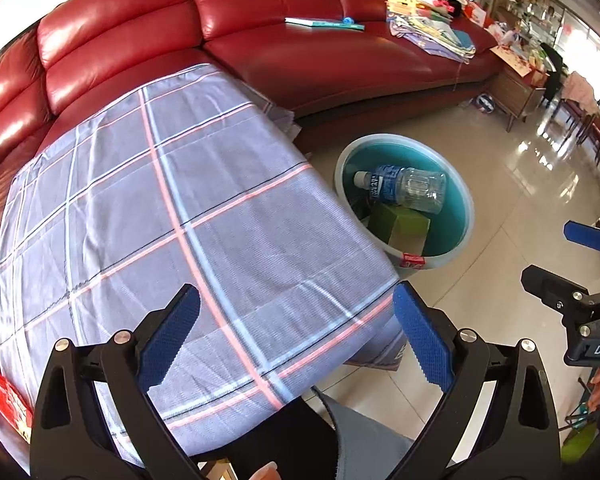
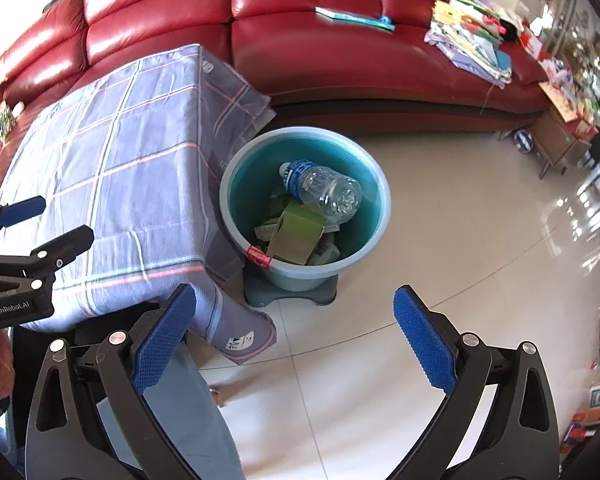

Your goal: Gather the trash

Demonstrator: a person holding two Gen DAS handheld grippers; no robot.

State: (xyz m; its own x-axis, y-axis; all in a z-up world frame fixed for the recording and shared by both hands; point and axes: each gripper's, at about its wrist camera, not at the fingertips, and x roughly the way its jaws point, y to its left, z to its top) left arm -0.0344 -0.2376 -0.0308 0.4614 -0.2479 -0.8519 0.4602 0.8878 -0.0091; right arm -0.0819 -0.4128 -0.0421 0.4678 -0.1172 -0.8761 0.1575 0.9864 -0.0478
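A pale blue bin (image 1: 466, 236) (image 2: 236, 168) stands on the floor beside the table. Inside it lie a clear plastic bottle (image 1: 404, 188) (image 2: 324, 190), a green carton (image 1: 400, 224) (image 2: 300, 228) and several paper scraps. My left gripper (image 1: 296, 304) is open and empty above the near edge of the table's checked cloth (image 1: 160, 208) (image 2: 112, 160). My right gripper (image 2: 294, 300) is open and empty above the floor in front of the bin. The right gripper also shows at the right edge of the left wrist view (image 1: 556, 264), and the left gripper at the left edge of the right wrist view (image 2: 60, 220).
A red leather sofa (image 1: 300, 52) (image 2: 340, 52) runs behind the table and bin, with a book (image 1: 324, 23) and a pile of papers and cloth (image 1: 432, 24) on it. Shiny tiled floor (image 2: 440, 260) spreads to the right. Furniture stands at the far right (image 1: 516, 92).
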